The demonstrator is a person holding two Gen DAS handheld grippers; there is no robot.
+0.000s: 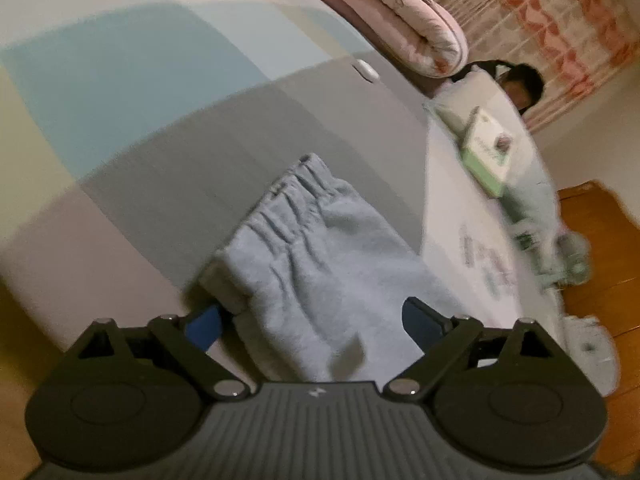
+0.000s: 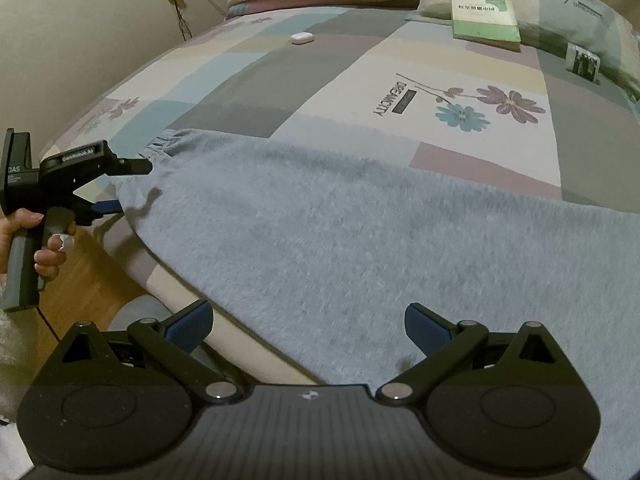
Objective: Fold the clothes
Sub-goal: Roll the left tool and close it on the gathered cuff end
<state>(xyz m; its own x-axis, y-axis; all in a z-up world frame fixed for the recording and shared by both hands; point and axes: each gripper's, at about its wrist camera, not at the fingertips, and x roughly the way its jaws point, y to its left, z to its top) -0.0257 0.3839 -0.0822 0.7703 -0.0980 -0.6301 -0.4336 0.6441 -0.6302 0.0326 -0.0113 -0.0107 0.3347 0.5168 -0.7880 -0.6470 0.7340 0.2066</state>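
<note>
Fleecy blue trousers (image 2: 340, 232) are lying flat along the bed's (image 2: 248, 76) near edge, unfolded; left gripper (image 2: 132, 184) at the waistband and right gripper (image 2: 308, 320) are gaping wide, holding nothing, needing grips next.

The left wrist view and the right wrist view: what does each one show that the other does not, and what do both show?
Only the left wrist view shows the orange patterned curtain. Only the right wrist view shows a hand holding the left gripper from the side, the flower print, the wall cable and a small photo. Both show the light blue trousers on the patchwork bed, the green book, the folded pink quilt and a small white case.
</note>
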